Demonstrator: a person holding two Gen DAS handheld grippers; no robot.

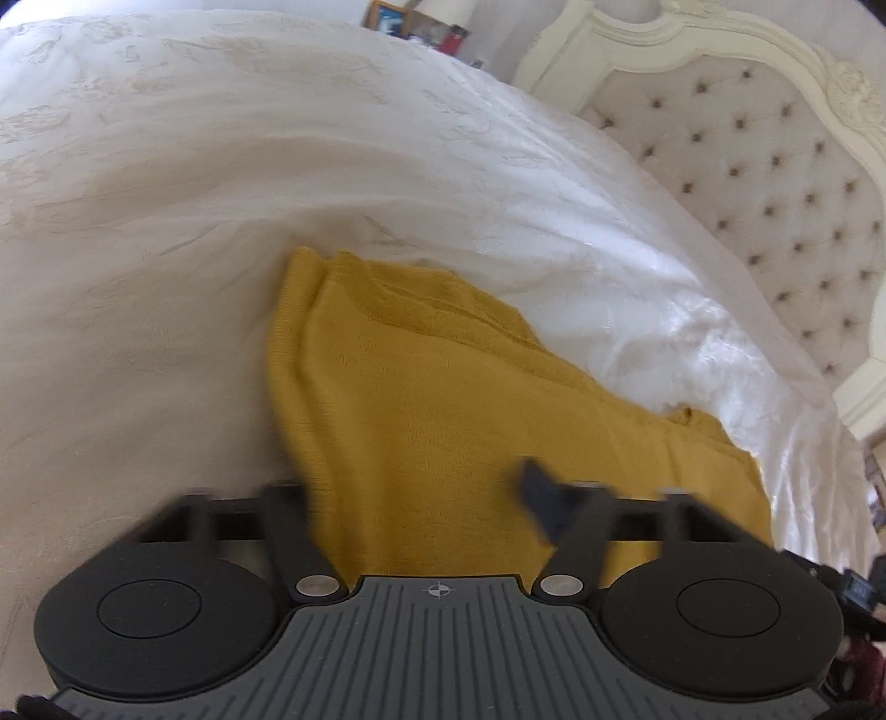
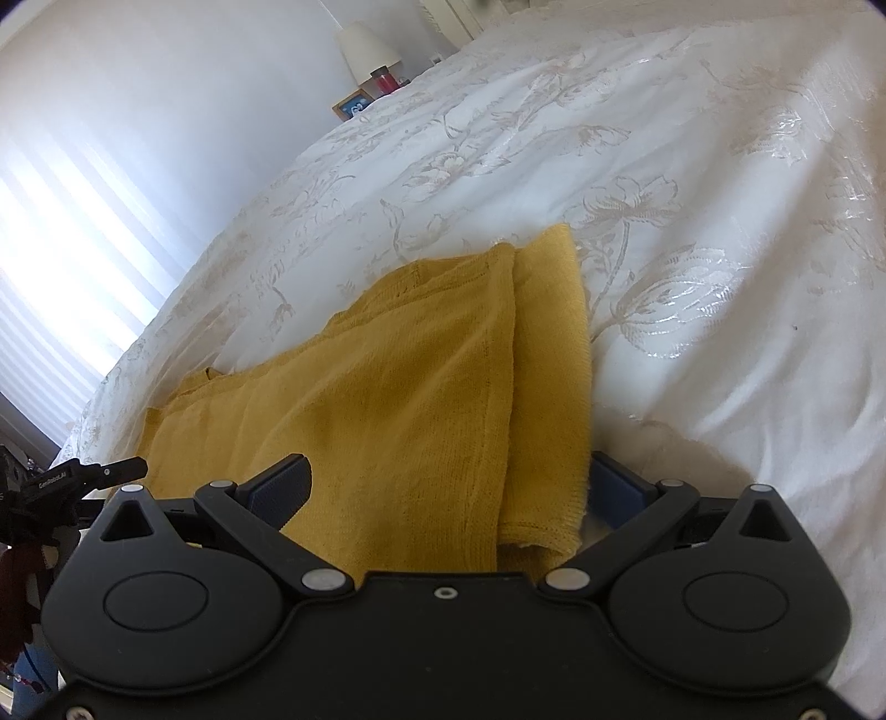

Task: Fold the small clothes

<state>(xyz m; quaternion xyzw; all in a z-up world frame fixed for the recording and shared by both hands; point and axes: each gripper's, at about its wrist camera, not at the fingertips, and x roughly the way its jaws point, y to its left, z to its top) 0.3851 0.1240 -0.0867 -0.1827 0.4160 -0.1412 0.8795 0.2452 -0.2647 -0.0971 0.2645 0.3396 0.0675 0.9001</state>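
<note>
- Your mustard-yellow knitted garment (image 2: 387, 387) lies on the bed, on the white bedspread with the pale embroidered flowers (image 2: 637, 194), with its near part running under both of your claws.
- In the right wrist view, the garment's right side is doubled over into a long fold that ends in a stitched hem just in front of the claw body.
- Your right claw (image 2: 448, 487) stands wide apart around that folded edge. One blue pad (image 2: 282, 487) rests over the cloth on the left; the other sits beside the hem on the right, just off the cloth. The pads do not press together on anything, so this claw is released.
- Your left claw (image 1: 421, 493) is blurred in its own view. The yellow knit rises between its two fingers, and one dark fingertip (image 1: 540, 498) shows against the cloth; the other is hidden behind the raised edge of the fabric.
- With that blur and the hidden finger, you cannot tell whether the left claw is clenched on the knit or only stands around it.
- In the left wrist view, the garment's far end forms a narrow upright ridge against the bedspread.
- A cream tufted headboard with a carved frame (image 1: 764, 183) stands at the right of the left wrist view.
- A white lamp (image 2: 362, 41) and a small framed picture (image 2: 351, 108) stand beyond the bed's far edge.
</note>
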